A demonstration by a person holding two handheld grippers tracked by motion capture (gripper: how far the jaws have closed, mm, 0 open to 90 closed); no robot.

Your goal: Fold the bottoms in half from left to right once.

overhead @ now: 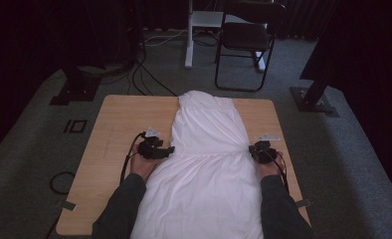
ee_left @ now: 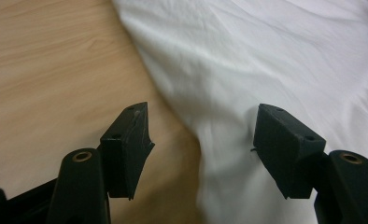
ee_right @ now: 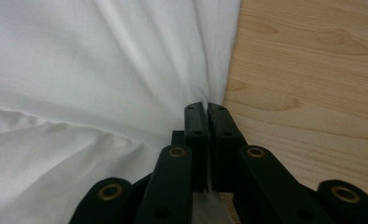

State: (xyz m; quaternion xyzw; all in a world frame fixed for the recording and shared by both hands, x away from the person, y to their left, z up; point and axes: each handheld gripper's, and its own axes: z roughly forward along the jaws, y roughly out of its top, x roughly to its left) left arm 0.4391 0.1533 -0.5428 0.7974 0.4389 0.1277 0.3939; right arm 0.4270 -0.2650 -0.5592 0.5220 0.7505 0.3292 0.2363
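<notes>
A soft, wrinkled white cloth garment lies along the middle of the pale wooden table. At its right edge, the right gripper pinches a gathered fold, jaws tight together. At its left edge the left gripper gapes, apparently straddling the hem, pads off the fabric.

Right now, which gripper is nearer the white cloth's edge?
Right. The right gripper is shut on the white cloth at its right edge, fabric pinched between the jaws. The left gripper is open, straddling the left edge above the wooden table without gripping.
</notes>
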